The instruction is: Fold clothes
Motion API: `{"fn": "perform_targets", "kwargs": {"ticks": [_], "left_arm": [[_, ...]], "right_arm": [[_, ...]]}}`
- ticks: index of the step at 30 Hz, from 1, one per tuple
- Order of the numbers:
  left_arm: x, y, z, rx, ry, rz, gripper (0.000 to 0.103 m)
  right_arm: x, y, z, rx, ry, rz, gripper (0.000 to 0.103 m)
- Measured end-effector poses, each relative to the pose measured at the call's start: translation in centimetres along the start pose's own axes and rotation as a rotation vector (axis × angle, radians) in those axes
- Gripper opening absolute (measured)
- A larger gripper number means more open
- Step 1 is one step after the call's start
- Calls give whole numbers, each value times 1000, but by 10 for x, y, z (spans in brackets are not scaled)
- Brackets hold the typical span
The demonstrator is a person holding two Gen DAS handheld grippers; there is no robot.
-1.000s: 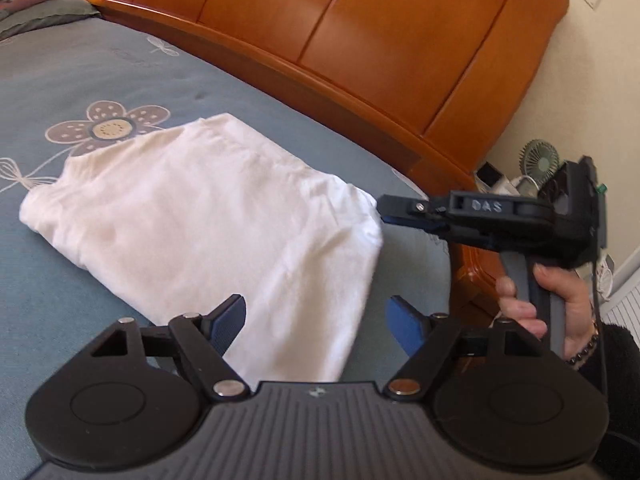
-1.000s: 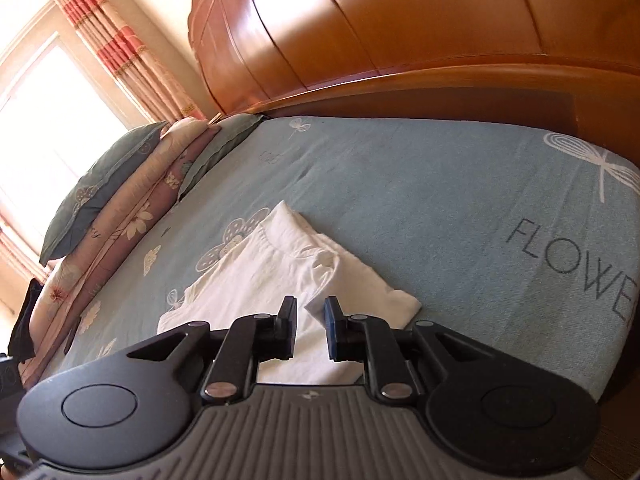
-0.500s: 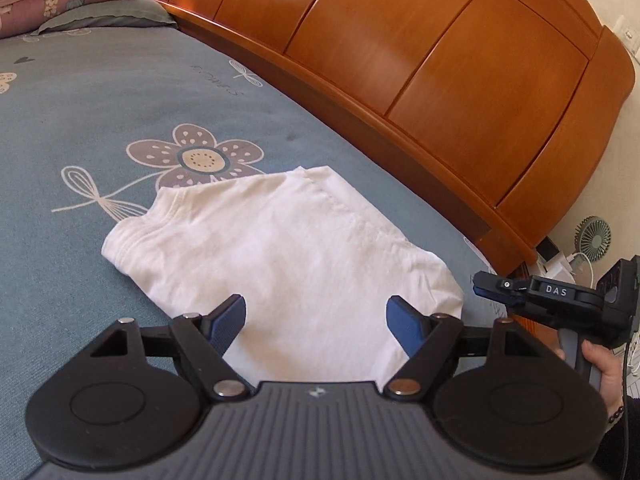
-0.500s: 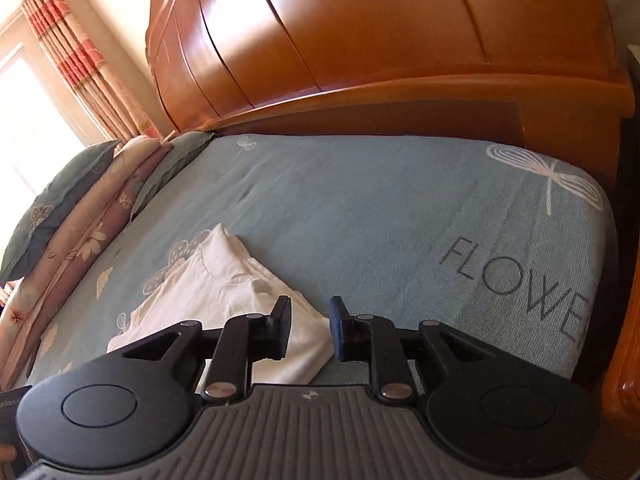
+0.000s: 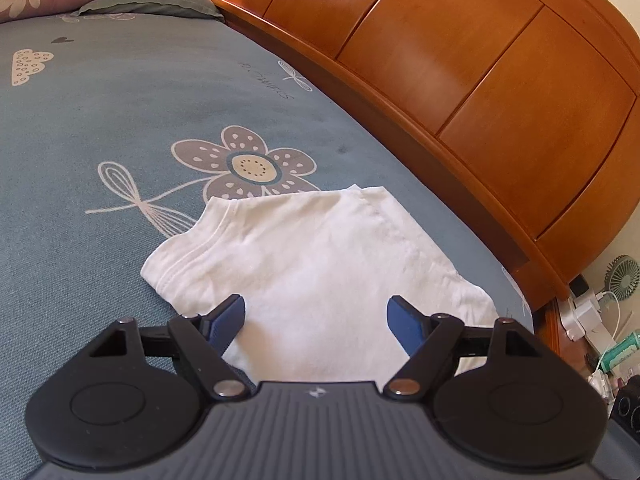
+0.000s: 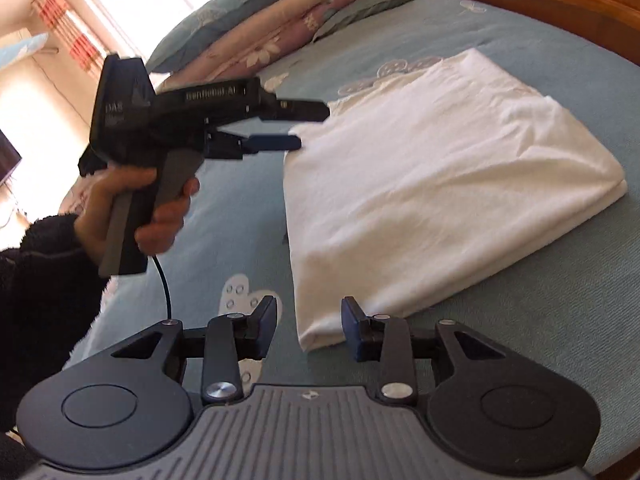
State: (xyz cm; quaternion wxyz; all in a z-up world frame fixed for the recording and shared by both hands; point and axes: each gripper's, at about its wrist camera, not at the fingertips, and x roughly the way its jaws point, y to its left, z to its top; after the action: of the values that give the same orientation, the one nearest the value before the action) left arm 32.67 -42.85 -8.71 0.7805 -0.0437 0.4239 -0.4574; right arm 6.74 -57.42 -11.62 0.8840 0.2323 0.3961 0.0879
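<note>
While the folded white shirt point(image 5: 320, 272) lies on the bed point(image 5: 100, 128), the left gripper point(image 5: 316, 320) hovers at its 6 o'clock edge, jaws wide and empty; the right gripper point(image 6: 308, 328), jaws opening, straddles a corner without pressing.

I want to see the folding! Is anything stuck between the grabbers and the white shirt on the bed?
No, nothing visible is in the way. The white shirt lies on the blue bedsheet. The left gripper hangs open right over its near edge. The right gripper is opening, with the shirt's corner showing between its fingers, not pinched.
</note>
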Motion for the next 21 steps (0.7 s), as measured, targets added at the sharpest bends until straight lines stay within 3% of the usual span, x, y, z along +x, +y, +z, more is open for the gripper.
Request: {"fn": "perform_targets", "kwargs": {"ticks": [2, 6, 9, 12, 17, 21], "left_arm": [[-6, 3, 2, 6, -19, 13, 78], [-7, 16, 7, -25, -26, 19, 78], [-2, 14, 3, -6, -20, -9, 78], [0, 9, -8, 58, -21, -8, 78], [-14, -3, -15, 187, -71, -33, 78], [-6, -9, -16, 270, -41, -49, 78]], "right_arm": [[-7, 6, -4, -21, 3, 6, 40], [-28, 3, 28, -12, -133, 10, 40], [-31, -11, 71, -31, -238, -67, 40], [-16, -31, 106, -11, -289, -141, 40], [28, -47, 152, -90, -287, -278, 39], [75, -68, 179, -119, -230, -431, 26]]}}
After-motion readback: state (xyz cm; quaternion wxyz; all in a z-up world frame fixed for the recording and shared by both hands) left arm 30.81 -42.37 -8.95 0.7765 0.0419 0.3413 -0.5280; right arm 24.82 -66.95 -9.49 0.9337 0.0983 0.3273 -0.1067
